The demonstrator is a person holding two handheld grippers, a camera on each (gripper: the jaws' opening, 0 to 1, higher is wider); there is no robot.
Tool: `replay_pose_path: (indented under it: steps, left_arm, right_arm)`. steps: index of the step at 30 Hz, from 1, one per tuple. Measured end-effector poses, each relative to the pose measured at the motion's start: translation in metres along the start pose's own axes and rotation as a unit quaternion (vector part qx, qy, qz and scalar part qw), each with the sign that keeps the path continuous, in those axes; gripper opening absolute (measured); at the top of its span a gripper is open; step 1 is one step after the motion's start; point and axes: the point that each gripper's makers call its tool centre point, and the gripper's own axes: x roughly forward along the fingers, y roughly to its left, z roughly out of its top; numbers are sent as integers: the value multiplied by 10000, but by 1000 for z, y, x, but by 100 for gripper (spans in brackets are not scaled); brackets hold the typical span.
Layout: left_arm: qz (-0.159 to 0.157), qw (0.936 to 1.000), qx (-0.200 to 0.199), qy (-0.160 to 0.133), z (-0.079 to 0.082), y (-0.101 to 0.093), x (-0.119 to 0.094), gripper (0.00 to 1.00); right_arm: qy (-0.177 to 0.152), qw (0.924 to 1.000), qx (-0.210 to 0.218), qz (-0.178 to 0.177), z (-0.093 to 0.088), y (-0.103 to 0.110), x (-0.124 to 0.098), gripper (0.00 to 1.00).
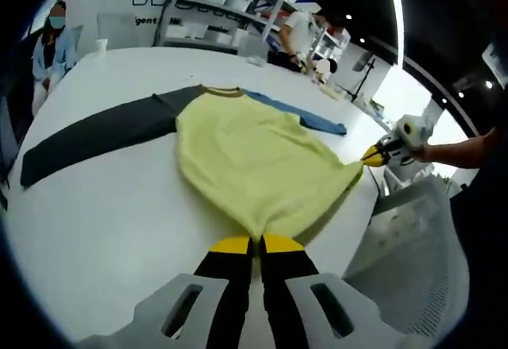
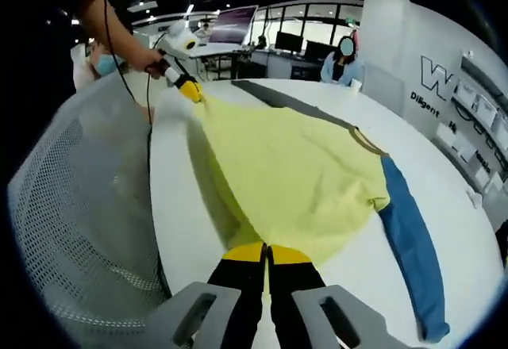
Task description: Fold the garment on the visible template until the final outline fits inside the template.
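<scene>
A yellow shirt point(image 1: 254, 159) lies on the white table point(image 1: 103, 214), with a dark grey sleeve point(image 1: 95, 135) stretched out left and a blue sleeve point(image 1: 305, 115) on the far side. My left gripper point(image 1: 255, 244) is shut on one hem corner near the table's edge. My right gripper point(image 1: 373, 156), held by a hand, is shut on the other hem corner. In the right gripper view the shirt point(image 2: 294, 174) runs away from my right gripper point(image 2: 267, 252), with the blue sleeve point(image 2: 409, 238) to the right, the dark sleeve point(image 2: 294, 103) beyond, and my left gripper point(image 2: 190, 91) far left. The hem hangs raised between them.
A grey mesh chair point(image 2: 79, 206) stands close to the table's edge, also showing as the mesh chair point(image 1: 413, 238). A white cup point(image 1: 101, 45) sits at the table's far side. People sit or stand beyond the table point(image 2: 444, 174), near shelves point(image 1: 222, 8) and desks.
</scene>
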Motion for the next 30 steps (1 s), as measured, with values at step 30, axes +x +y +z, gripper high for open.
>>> replay_pose_path:
  steps: [30]
  left_arm:
    - [255,9936,1102,82,-15,12,16,20]
  right_arm:
    - [243,9997,86,55,-22,9,17,4]
